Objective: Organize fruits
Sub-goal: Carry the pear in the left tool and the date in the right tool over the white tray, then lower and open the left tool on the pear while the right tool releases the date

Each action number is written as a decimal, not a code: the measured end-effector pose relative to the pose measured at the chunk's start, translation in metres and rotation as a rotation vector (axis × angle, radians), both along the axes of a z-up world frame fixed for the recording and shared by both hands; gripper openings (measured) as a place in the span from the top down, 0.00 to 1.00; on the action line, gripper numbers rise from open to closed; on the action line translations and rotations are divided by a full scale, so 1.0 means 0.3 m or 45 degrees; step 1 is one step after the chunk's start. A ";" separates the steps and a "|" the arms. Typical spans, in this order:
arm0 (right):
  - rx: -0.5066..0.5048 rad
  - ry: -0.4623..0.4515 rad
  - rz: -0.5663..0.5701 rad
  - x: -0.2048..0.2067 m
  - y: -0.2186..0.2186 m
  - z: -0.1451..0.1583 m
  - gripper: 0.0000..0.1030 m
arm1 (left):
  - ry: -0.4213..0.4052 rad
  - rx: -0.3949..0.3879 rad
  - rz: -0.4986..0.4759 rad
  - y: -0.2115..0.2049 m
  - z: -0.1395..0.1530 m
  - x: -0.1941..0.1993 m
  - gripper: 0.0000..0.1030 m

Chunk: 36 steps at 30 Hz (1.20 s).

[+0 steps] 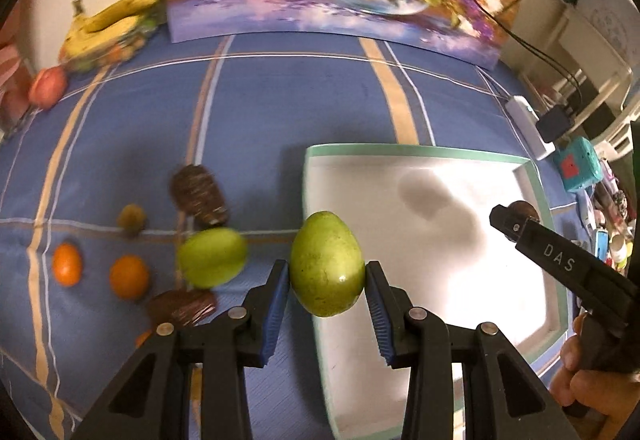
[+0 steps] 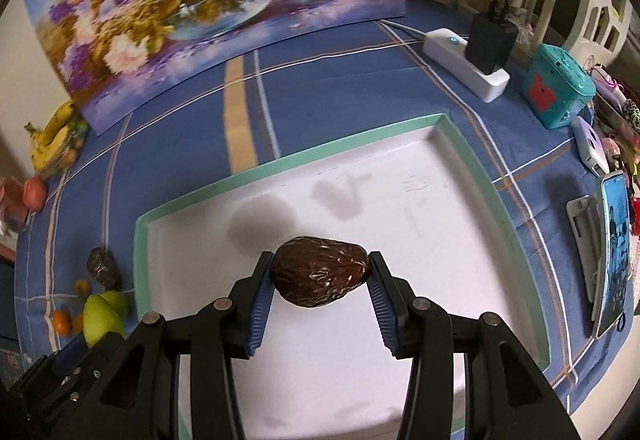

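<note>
My left gripper [image 1: 326, 272] is shut on a green mango [image 1: 326, 264], held above the left rim of the white tray with a mint-green edge [image 1: 416, 152]. My right gripper [image 2: 320, 272] is shut on a dark brown wrinkled avocado [image 2: 320, 270] over the middle of the same tray [image 2: 288, 160]. In the left wrist view the right gripper [image 1: 516, 220] shows at the right, over the tray, with a hand below it. Left of the tray on the blue cloth lie another green mango [image 1: 212, 258], two dark avocados [image 1: 198, 194] [image 1: 182, 308], two oranges [image 1: 128, 276] [image 1: 67, 265] and a small brownish fruit [image 1: 131, 218].
A flower painting [image 2: 192, 8] leans at the back. Bananas [image 1: 108, 24] and a pinkish fruit [image 1: 47, 86] lie at the far left. A white power strip with a black charger [image 2: 476, 56], a teal box [image 2: 558, 88], and a phone [image 2: 614, 252] sit right of the tray.
</note>
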State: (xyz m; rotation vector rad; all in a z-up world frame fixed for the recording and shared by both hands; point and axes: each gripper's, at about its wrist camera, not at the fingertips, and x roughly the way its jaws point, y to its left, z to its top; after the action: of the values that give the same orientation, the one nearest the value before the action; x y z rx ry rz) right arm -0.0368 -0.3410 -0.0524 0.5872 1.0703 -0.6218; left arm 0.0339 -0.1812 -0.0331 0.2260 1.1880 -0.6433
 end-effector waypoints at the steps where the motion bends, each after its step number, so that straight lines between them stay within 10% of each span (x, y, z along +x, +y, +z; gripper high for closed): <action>1: 0.002 0.005 -0.006 0.002 -0.010 -0.008 0.54 | 0.001 0.002 -0.015 -0.023 -0.008 0.003 0.60; 36: -0.038 0.150 0.012 0.048 -0.062 -0.146 0.54 | -0.027 0.102 -0.097 -0.176 -0.138 0.037 0.55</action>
State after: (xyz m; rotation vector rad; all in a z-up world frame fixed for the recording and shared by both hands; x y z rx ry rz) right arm -0.0224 -0.3596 -0.0961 0.5246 1.1716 -0.6693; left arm 0.0449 -0.2338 -0.0744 0.3463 1.1904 -0.6586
